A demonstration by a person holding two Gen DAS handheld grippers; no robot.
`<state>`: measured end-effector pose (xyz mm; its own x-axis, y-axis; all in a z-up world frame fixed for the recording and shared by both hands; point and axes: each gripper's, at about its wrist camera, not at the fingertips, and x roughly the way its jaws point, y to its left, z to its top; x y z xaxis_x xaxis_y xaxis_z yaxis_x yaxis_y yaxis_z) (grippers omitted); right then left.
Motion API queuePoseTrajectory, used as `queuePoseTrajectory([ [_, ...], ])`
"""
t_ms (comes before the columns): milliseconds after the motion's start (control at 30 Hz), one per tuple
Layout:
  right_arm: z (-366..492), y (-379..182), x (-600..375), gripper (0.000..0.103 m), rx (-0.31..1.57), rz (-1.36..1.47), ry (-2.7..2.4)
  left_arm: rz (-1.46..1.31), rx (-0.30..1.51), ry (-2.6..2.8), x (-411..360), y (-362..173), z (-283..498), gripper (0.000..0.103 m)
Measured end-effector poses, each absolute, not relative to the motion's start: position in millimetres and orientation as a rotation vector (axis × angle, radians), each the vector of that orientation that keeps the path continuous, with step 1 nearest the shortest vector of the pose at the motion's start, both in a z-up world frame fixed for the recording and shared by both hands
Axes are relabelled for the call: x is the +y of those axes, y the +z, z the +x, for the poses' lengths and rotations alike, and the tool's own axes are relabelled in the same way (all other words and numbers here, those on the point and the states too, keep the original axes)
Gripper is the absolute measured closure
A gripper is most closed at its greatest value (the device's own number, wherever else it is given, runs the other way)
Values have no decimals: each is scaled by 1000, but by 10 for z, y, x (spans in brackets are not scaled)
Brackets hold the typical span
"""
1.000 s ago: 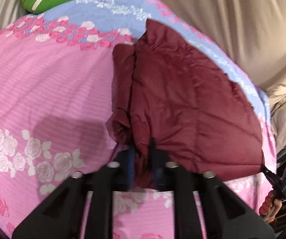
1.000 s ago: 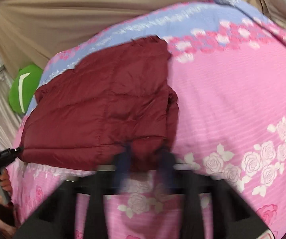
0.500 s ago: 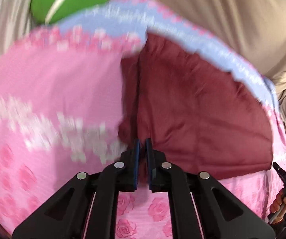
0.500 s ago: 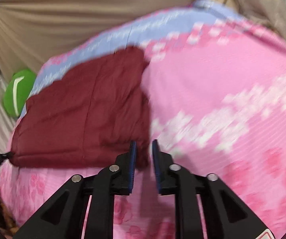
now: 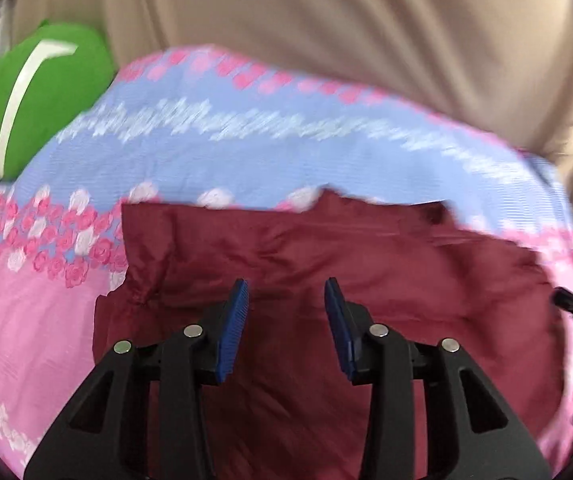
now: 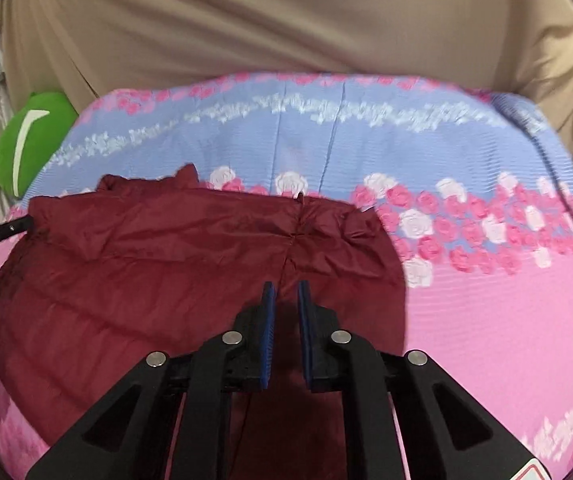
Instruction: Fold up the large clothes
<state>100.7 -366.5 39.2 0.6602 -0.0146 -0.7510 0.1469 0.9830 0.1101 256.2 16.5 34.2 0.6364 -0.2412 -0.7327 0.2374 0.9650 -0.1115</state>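
A maroon padded jacket (image 5: pixel 406 272) lies spread flat on the pink and blue floral bedsheet (image 5: pixel 246 148). My left gripper (image 5: pixel 285 292) hovers over its near part. Its jaws are opening, with a wide gap and nothing between the blue pads. In the right wrist view the jacket (image 6: pixel 146 272) fills the lower left. My right gripper (image 6: pixel 284 292) hangs over the jacket's right part. Its jaws are closing to a narrow slit, with no cloth between the pads. Each view catches the other gripper at the jacket's far side edge.
A green pillow (image 5: pixel 34 100) lies at the bed's far left corner, also visible as the green pillow (image 6: pixel 30 144). A beige curtain (image 5: pixel 326 20) hangs behind the bed. Bare pink sheet (image 6: pixel 486 320) stretches to the right of the jacket.
Both grippers have let go of the jacket's edge, risen and swung over it. The left jaws went from shut on the cloth to wide apart. The right jaws have narrowed.
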Motion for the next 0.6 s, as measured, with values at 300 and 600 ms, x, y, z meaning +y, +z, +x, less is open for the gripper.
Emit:
queuePoseTrajectory([
  [300, 1754, -177, -4084, 102, 874, 214, -260, -123, 851, -191, 662, -191, 2892, 62],
  [600, 1505, 31, -4193, 93, 820, 276, -491, -91, 849, -199, 601, -202, 2882, 55],
])
